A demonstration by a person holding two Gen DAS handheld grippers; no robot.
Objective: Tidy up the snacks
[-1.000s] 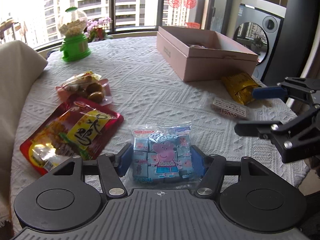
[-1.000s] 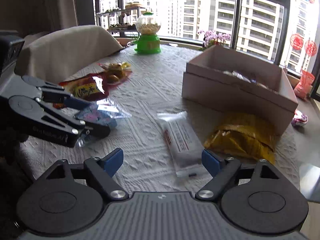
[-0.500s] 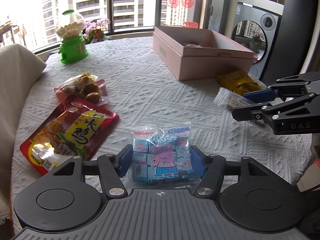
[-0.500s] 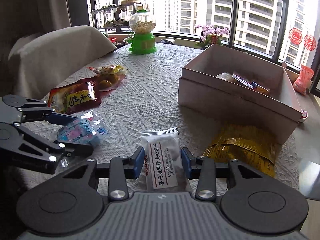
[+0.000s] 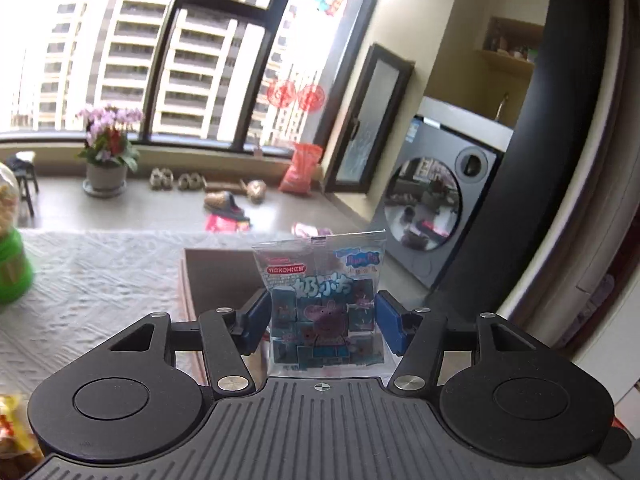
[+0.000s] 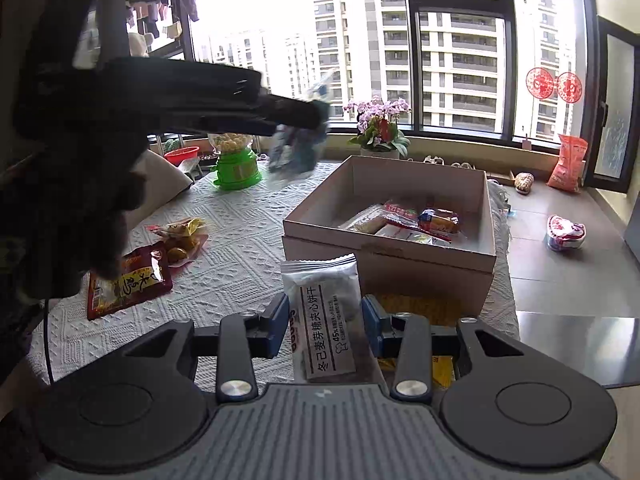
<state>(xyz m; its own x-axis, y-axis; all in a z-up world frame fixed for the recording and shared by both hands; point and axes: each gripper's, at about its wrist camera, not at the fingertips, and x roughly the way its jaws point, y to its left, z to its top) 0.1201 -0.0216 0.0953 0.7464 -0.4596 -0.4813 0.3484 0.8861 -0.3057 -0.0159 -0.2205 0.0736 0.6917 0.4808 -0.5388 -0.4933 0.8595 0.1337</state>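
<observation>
Two packets are lifted: our left tongs clamp the clear blue cartoon-pig sweet bag, our right tongs the white biscuit sachet, short of the half-filled pink cardboard box ahead, with three packs still on the surface.

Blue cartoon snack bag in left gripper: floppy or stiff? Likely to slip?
The blue cartoon snack bag stands upright between the left gripper pads, so its small blocks probably stiffen it. The glossy film looks slippery. The empty top seal likely flops.
</observation>
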